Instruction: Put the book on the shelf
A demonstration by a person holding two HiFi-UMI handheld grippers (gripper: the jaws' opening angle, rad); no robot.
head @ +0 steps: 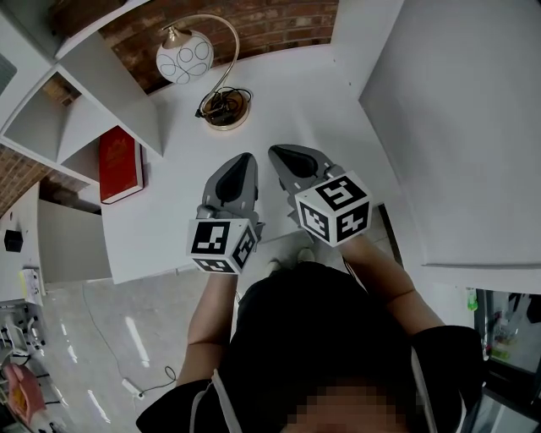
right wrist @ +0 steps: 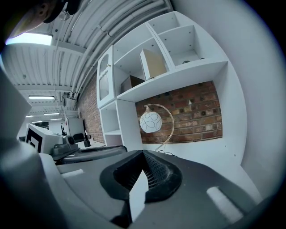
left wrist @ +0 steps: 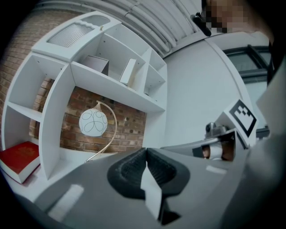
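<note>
**While both claws are shut and empty, the red book lies in the low shelf bay**

As you hold them side by side over the white desk [head: 182,211], your left gripper [head: 243,162] and your right gripper [head: 284,155] both have their jaws pressed together. In the left gripper view the two dark pads meet along one line and nothing is between them. The right gripper view shows the same: pads touching, nothing held. The two grippers are just beside each other and both tips point toward the back of the desk.

The red book [head: 120,165] lies flat, cover up, in the lowest compartment at the left end of the white shelf unit [head: 80,101]. It rests at desk level, and its near part sticks out from under the board above it. It is well apart from both grippers, to your left. From the left gripper view an upright white divider stands between the book and the open middle of the desk.

Ahead of the grippers a table lamp [head: 184,57] stands on the desk before the brick wall [head: 270,21]. It has a white globe shade, a curved metal stem and a round base with dark cable coiled on it.
</note>
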